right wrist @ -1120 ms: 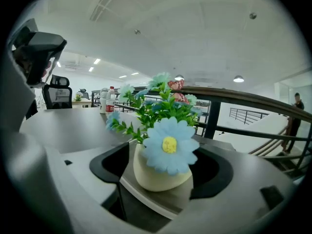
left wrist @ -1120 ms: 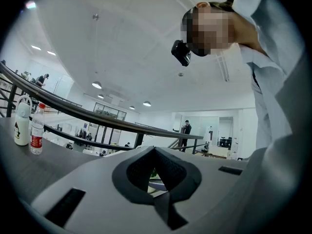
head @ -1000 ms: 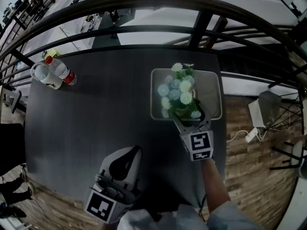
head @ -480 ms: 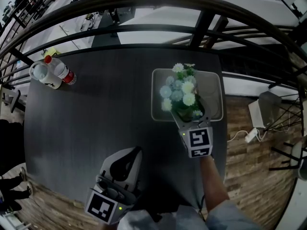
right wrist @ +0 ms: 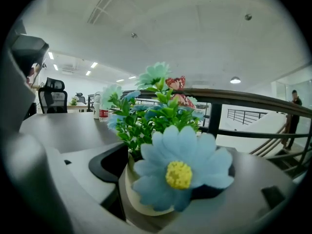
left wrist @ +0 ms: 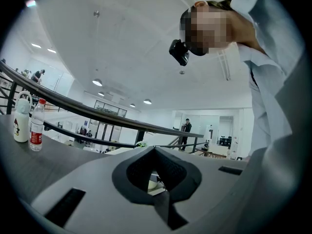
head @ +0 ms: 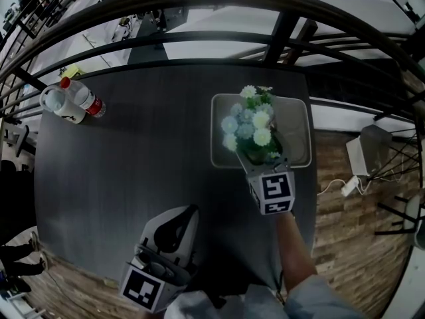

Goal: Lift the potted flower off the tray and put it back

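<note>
A dark table [head: 133, 165] is seen, with a grey tray [head: 299, 121] set at its far right. The left gripper [head: 178, 216] is held at the near left, its jaws closed on nothing. The right gripper [head: 264, 163] is clamped on the cream pot of the potted flower [head: 251, 128] over the tray; contact with the tray cannot be judged.

Right gripper [head: 265, 169] clamps the potted flower [head: 251, 128]; left gripper [head: 188, 211] is closed, empty.
</note>
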Demonstrator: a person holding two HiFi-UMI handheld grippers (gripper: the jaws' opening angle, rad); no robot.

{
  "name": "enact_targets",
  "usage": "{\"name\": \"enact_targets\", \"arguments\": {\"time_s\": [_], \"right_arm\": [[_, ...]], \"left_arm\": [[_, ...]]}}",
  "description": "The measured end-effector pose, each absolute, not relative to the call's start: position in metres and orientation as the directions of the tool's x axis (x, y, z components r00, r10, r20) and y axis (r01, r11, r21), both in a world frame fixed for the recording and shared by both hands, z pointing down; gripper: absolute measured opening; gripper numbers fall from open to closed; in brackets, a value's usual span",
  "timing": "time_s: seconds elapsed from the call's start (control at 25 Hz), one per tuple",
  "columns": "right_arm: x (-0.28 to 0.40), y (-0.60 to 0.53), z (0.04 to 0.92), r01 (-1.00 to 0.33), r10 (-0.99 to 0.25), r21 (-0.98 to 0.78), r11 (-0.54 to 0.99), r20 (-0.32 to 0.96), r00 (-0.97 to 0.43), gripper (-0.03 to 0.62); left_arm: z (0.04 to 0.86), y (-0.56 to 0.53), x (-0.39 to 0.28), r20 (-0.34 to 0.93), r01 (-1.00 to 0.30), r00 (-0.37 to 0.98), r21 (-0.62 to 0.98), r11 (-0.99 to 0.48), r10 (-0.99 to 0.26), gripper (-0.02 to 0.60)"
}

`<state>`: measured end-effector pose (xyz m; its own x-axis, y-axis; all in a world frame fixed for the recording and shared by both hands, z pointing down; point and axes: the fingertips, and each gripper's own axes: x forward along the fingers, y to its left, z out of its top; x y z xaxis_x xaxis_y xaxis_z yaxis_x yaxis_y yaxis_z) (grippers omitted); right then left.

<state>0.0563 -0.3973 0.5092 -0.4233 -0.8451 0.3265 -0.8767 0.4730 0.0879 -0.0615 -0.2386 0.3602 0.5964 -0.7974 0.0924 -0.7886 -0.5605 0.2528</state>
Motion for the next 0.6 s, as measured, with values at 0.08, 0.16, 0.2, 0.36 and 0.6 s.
{"name": "enact_targets", "arguments": {"time_s": [0.08, 0.16, 0.2, 0.36, 0.6], "right_arm": [[0.0546, -0.3987, 0.5096, -0.876, -0.844, 0.073, 0.476, 0.319, -0.432, 0.383], [0.0536, -0.4002, 0.5084, -0.876, -0.844, 0.062, 0.479, 0.308, -0.439, 0.38], [0.0538, -0.4007, 0.5076, -0.875, -0.844, 0.056, 0.48, 0.303, -0.443, 0.376], [0.0564, -0.4019, 0.5035, -0.874, -0.841, 0.006, 0.486, 0.277, -0.465, 0.323], [0.0544, -0.402, 0.5003, -0.878, -0.854, 0.032, 0.477, 0.25, -0.456, 0.241]], "left_arm": [[0.3615, -0.2378, -0.062, 0.094, -0.789, 0.596, 0.254, -0.56, -0.798, -0.002], [0.3629, -0.2375, -0.0625, 0.099, -0.789, 0.596, 0.256, -0.558, -0.797, -0.002], [0.3633, -0.2376, -0.0624, 0.101, -0.789, 0.596, 0.257, -0.558, -0.796, -0.002], [0.364, -0.2381, -0.0606, 0.107, -0.788, 0.599, 0.259, -0.559, -0.794, -0.002], [0.364, -0.2364, -0.0603, 0.103, -0.786, 0.599, 0.261, -0.56, -0.794, -0.002]]}}
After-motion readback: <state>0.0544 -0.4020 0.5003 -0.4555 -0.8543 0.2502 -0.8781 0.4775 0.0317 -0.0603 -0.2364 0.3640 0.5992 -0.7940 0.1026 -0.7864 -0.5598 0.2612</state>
